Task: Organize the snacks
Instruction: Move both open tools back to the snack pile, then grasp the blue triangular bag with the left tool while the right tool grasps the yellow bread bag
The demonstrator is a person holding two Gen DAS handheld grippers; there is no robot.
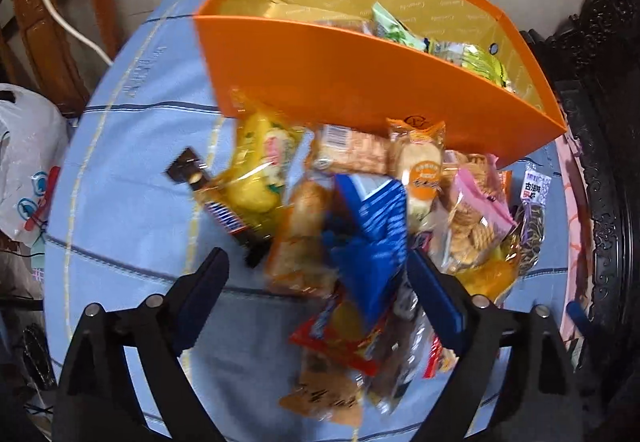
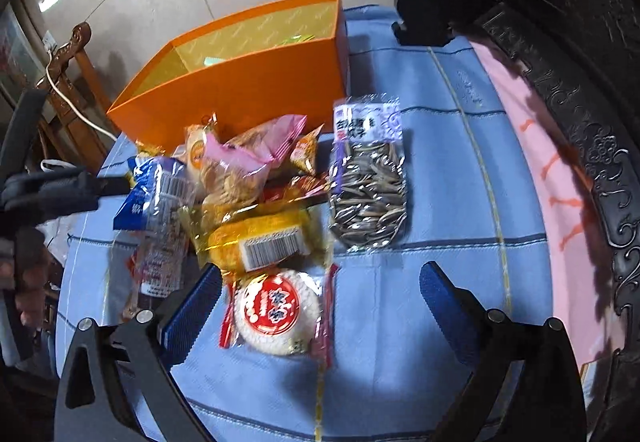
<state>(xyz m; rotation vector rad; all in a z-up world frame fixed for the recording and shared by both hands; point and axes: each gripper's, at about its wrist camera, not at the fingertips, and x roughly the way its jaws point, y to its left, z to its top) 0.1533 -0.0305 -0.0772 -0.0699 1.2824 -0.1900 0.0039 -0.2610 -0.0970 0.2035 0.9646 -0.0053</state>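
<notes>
An orange box (image 1: 320,82) with a gold lining stands at the far side of the blue cloth and holds a few green snack packs (image 1: 472,56). A heap of wrapped snacks lies in front of it. My left gripper (image 1: 320,278) is open above the heap, with a blue packet (image 1: 376,234) between its fingers. My right gripper (image 2: 320,294) is open, its fingers on either side of a round rice cracker pack (image 2: 276,312). A sunflower seed bag (image 2: 368,178) lies just beyond. The box also shows in the right wrist view (image 2: 240,90).
The blue cloth (image 2: 440,202) covers the table, with a pink cloth (image 2: 540,162) at its right. Dark carved wooden furniture (image 2: 560,22) stands to the right. A white plastic bag (image 1: 28,162) and a wooden chair (image 1: 44,34) are at the left.
</notes>
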